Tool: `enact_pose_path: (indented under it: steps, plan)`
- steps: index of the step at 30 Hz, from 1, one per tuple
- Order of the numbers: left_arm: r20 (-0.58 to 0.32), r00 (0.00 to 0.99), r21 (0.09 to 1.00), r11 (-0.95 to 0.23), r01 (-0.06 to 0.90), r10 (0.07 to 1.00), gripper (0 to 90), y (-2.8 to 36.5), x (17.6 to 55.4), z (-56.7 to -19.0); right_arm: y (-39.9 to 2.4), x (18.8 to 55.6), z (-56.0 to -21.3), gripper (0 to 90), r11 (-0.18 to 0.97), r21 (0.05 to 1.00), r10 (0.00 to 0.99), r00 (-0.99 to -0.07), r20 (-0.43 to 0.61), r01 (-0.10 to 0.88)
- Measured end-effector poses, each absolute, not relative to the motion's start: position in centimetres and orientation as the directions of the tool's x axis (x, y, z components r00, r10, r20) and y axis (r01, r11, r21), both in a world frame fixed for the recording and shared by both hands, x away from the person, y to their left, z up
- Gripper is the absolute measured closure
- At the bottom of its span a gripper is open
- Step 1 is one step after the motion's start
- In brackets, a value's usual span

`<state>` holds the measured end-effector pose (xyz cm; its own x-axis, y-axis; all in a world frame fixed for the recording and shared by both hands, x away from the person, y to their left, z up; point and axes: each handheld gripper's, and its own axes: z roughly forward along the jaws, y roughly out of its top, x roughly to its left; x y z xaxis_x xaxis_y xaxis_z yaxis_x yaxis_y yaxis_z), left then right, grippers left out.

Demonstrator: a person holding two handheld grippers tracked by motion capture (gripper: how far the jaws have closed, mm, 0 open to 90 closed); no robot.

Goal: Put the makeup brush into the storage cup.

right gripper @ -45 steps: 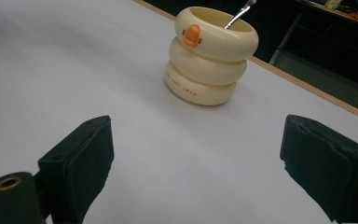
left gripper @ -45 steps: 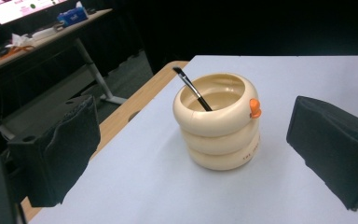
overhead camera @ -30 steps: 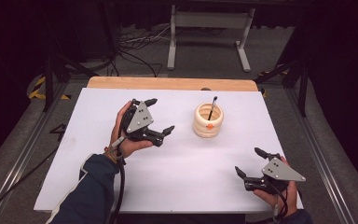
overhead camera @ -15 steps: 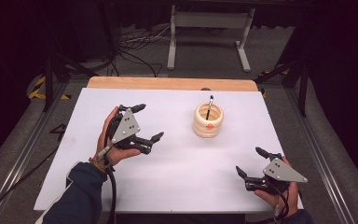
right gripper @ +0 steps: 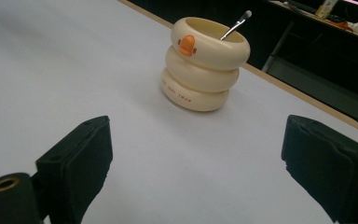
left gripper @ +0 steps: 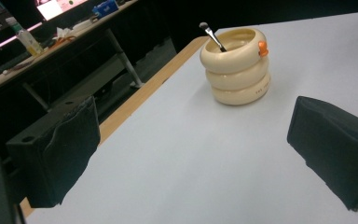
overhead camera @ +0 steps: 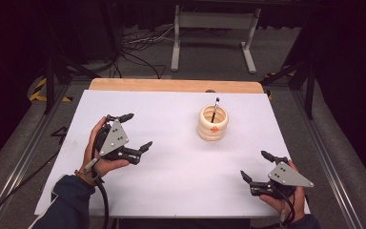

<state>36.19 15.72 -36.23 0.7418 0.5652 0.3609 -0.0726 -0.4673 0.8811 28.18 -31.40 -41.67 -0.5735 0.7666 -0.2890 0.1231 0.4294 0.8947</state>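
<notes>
Lettering runs along the lowest ring of the cream holder (right gripper: 205,65), at upper centre of the right gripper view; the last word reads "SWAN", and the words before it are too small to make out. An orange beak with two dots sits on the top ring. In the left gripper view the same lettering is a blur low on the holder's right side. A thin brush (overhead camera: 215,109) with a dark tip leans inside, its tip above the rim.

In the high view the holder stands right of centre on the white table (overhead camera: 171,191), well apart from both tools. The left gripper (overhead camera: 132,132) is at the left-middle of the frame, jaws spread and empty. The right gripper (overhead camera: 257,167) is at the lower right, jaws likewise spread with nothing between them.

Since the earlier frames the left gripper has moved away from the holder, toward the left edge and slightly lower; the right gripper and holder have stayed put.
</notes>
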Motion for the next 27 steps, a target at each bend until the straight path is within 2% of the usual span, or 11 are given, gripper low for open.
enact_pose_path:
  steps: [27]
  plan:
    - [0.318,0.741,0.848,-0.527,0.055,0.591,4.2,20.3,33.3,-40.7,-31.6,28.4,-41.9,8.9,0.432,0.893,0.771,-0.566,-0.292,0.128]
